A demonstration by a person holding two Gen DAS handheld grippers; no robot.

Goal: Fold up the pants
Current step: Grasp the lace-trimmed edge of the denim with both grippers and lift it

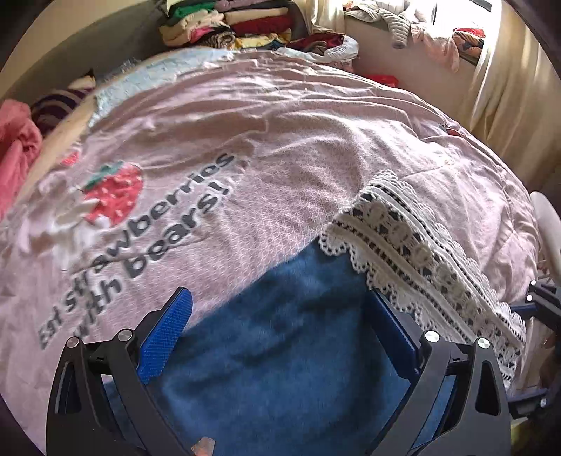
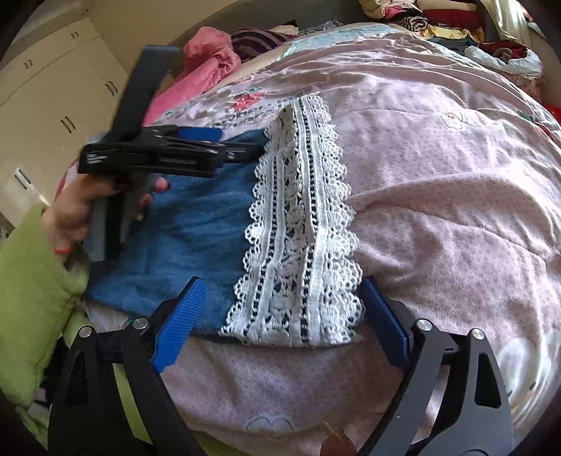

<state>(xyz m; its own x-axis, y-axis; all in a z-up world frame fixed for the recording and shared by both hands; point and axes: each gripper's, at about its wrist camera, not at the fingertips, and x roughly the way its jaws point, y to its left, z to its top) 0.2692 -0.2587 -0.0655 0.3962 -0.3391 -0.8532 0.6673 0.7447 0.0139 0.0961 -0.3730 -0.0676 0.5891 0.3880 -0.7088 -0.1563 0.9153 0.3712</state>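
Note:
The blue pants point(image 2: 196, 238) with a white lace hem point(image 2: 298, 252) lie folded on the pink bedspread point(image 2: 438, 175). In the left wrist view the blue cloth point(image 1: 280, 350) fills the space between the fingers and the lace hem point(image 1: 420, 259) runs to the right. My left gripper point(image 1: 280, 315) is open, low over the far side of the pants; it also shows in the right wrist view point(image 2: 224, 143). My right gripper point(image 2: 280, 298) is open, its fingers either side of the lace hem's near edge, holding nothing.
The bedspread has a strawberry print with grey lettering point(image 1: 140, 245). Stacks of folded clothes point(image 1: 228, 24) lie at the head of the bed. Pink clothing point(image 2: 207, 59) lies at the bed's left, a green cushion point(image 2: 31, 298) by the near edge. White cabinets point(image 2: 52, 87) stand beyond.

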